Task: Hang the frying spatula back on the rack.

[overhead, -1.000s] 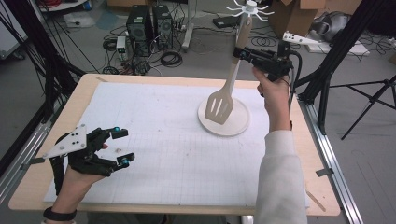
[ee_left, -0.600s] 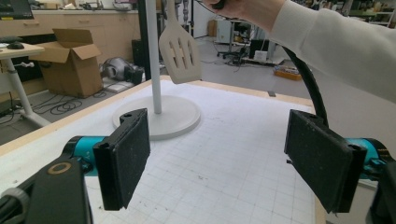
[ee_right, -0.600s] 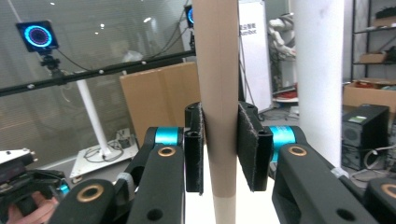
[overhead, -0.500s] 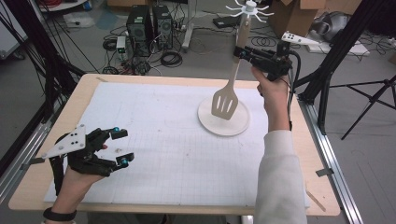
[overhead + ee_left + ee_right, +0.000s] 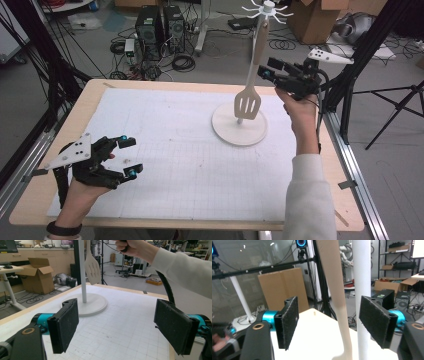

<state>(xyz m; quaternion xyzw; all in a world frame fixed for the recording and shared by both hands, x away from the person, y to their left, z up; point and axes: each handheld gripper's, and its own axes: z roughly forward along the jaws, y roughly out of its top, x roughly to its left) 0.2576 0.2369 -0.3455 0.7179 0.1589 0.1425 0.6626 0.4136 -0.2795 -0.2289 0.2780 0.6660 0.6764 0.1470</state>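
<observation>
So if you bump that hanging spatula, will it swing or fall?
The spatula probably swings: it hangs from a hook atop the stand, blade clear of the base. It looks thin, likely light. The stand probably stays up, given its wide round base.

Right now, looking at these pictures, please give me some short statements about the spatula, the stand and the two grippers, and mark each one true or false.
1. The spatula hangs beside the pole of the white stand, its slotted blade pointing down. True.
2. The right gripper is shut on the spatula handle. False: in the right gripper view its jaws stand apart, with the handle and the pole between them, touching neither pad.
3. The left gripper is open and holds nothing. True.
4. The left gripper is right next to the stand. False: it is at the near left of the table, far from the stand.
5. The stand has a round base resting on the white mat. True.
</observation>
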